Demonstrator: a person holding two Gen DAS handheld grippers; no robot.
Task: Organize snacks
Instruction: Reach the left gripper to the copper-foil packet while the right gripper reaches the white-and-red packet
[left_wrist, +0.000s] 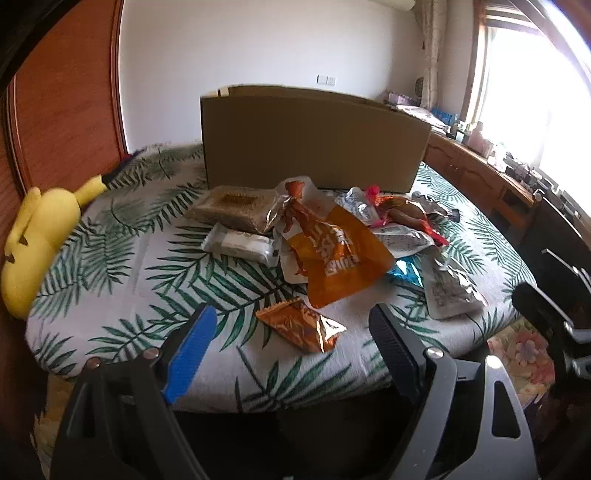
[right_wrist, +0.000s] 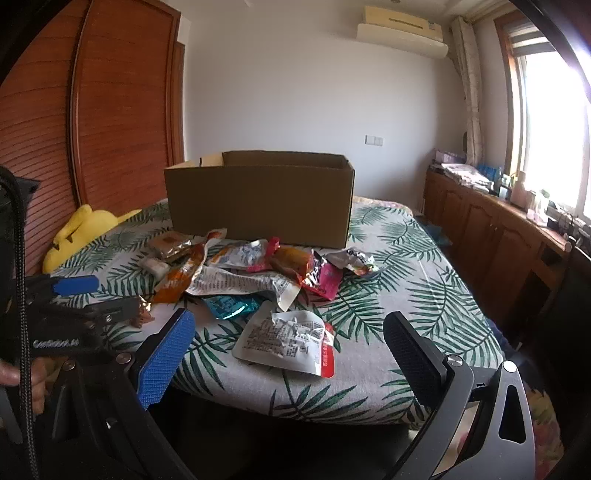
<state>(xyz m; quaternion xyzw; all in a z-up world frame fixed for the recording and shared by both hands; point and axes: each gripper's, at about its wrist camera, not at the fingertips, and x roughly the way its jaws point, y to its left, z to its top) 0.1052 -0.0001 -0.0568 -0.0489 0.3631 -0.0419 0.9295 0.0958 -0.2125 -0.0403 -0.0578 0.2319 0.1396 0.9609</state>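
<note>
One cardboard box (right_wrist: 258, 199) sits on the bed. In front of it lies a heap of snack packets (right_wrist: 255, 280), roughly a dozen, too overlapped for an exact count. One yellow plush toy (right_wrist: 83, 230) lies at the side. Two grippers are in view.

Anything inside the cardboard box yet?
Cannot tell. The cardboard box stands open-topped behind the snack pile, but only its inner far wall shows; its near wall hides the floor.

Daylight glares through the overexposed window (right_wrist: 554, 122) at right; fisheye edges bend, slightly soft focus.
</note>
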